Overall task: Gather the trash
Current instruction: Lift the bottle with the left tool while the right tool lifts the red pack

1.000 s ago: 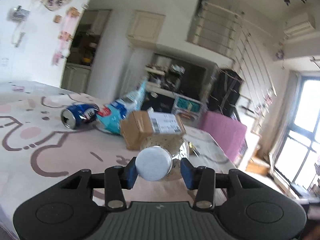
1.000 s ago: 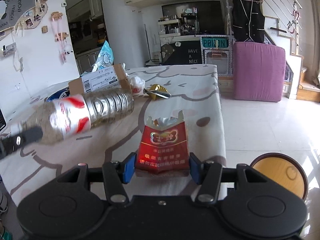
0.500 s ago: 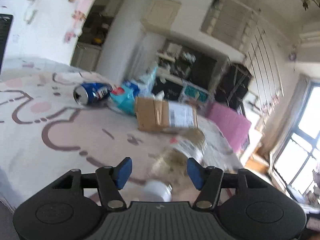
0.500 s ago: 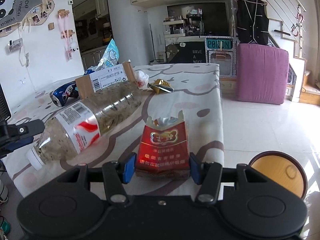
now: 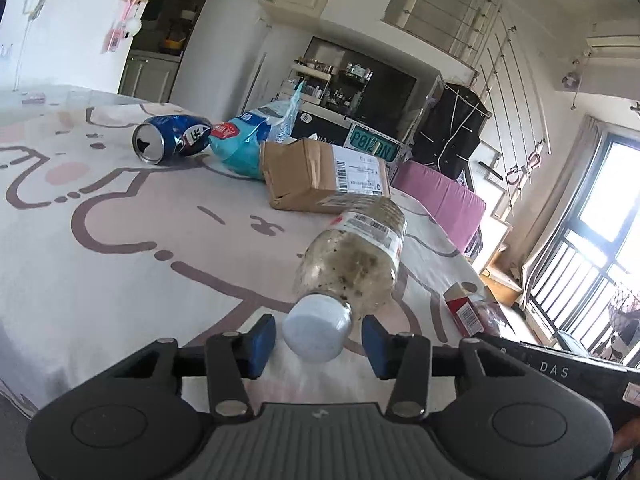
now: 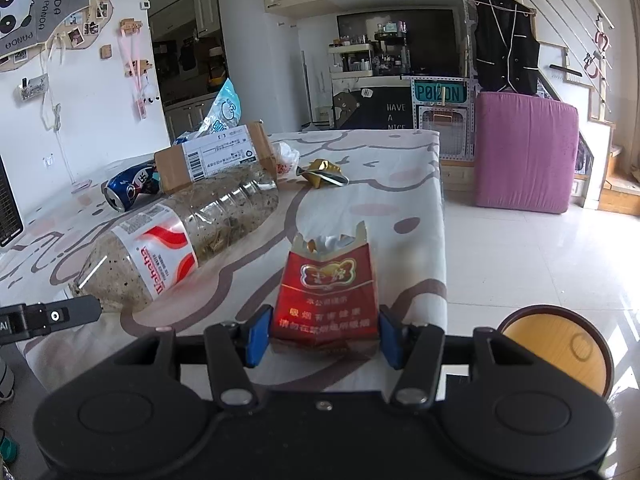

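A: Left claw [image 5: 318, 340] closing round the bottle's cap [image 5: 316, 332], pads not touching yet. Bottle [image 5: 354, 256] lies on the surface [image 5: 120, 264].
B: Prob light, slick, squashy — grab the stiff neck. Right claw [image 6: 323, 336] clamps the cig pack [image 6: 326, 292].

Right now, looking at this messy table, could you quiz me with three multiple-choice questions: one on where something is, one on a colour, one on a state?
1. What lies right beside the can?
A. bottle
B. blue bag
C. gold wrapper

2. What colour is the pack?
A. green
B. black
C. red

3. How is the can?
A. lying on its side
B. standing upright
C. flattened

Answers:
1. B, the bag's end meets the can's side.
2. C, its front is red with gold print.
3. A, its round, opened top faces sideways.
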